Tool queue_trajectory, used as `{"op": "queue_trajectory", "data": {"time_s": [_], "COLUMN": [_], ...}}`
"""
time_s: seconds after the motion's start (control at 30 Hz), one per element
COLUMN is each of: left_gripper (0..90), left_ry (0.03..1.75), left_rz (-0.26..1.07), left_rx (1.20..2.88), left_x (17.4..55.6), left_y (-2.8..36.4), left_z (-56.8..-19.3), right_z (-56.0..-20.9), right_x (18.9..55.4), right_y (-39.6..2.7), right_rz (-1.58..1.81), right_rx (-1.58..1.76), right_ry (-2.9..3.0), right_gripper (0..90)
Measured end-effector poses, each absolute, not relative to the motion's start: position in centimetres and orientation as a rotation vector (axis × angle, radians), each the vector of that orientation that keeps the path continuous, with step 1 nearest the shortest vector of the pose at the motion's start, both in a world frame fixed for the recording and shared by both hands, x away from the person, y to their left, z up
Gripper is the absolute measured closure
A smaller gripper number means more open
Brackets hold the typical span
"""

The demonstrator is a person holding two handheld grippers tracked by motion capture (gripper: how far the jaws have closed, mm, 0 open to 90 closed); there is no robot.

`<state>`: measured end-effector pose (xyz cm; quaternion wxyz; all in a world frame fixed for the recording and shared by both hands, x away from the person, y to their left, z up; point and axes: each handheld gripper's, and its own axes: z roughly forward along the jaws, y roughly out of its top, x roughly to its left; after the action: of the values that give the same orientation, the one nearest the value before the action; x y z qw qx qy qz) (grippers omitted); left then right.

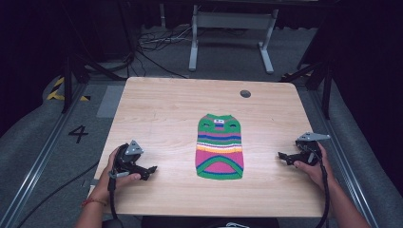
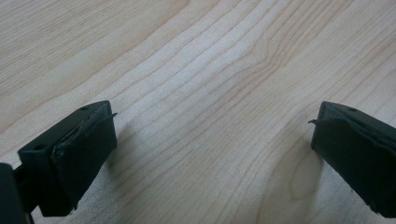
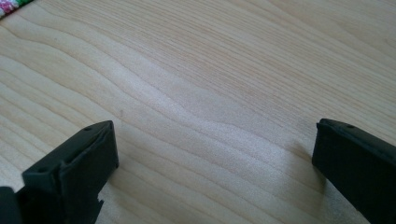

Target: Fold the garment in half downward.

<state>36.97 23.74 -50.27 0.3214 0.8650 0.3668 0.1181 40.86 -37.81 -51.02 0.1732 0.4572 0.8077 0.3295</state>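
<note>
From above I see a striped knitted garment [image 1: 219, 147] flat mid-table [image 1: 161, 109], between my left gripper [image 1: 151, 169] and right gripper [image 1: 283, 156]. My left gripper view: jaws spread over bare wood. My right gripper view: jaws spread, garment edge far left.

A small knitted garment [image 1: 219, 147] is striped in green, blue, white, orange and pink; the pale wooden table [image 1: 157, 114] is finely grained; both grippers' jaws are black

Black hand-held grippers [image 1: 153, 170], grey plates [image 1: 134, 147]
</note>
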Motion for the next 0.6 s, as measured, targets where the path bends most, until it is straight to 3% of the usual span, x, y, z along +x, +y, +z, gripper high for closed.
{"op": "queue_trajectory", "data": {"time_s": [0.6], "left_gripper": [0.4], "left_ry": [0.976], "left_rz": [0.313], "left_rx": [2.268], "left_x": [36.89], "left_y": [23.76], "left_z": [-50.27], "right_z": [-51.02], "right_x": [40.86], "right_y": [-37.83], "right_rz": [0.936], "right_rx": [1.294], "right_ry": [2.294], "right_gripper": [0.4]}}
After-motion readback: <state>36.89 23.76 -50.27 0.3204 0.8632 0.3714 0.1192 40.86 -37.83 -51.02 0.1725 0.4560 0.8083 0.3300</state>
